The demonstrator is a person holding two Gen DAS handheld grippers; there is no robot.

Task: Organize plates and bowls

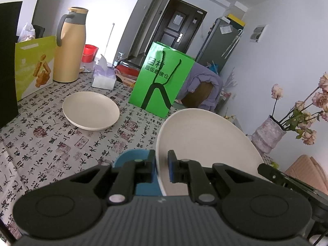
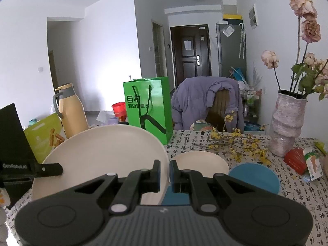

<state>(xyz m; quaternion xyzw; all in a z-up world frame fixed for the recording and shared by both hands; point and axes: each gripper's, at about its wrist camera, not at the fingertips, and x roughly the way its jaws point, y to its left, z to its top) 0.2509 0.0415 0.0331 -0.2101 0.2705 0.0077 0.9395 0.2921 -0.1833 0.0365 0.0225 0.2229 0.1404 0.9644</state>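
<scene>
Round cream plate [image 1: 207,143], smooth and matte, between both grippers' black fingers [image 1: 151,160].

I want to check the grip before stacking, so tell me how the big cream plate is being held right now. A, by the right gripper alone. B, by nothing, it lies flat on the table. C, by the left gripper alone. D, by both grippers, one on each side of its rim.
D: the left gripper and the right gripper each pinch the rim of the big cream plate from opposite sides, holding it tilted above the table.
</scene>
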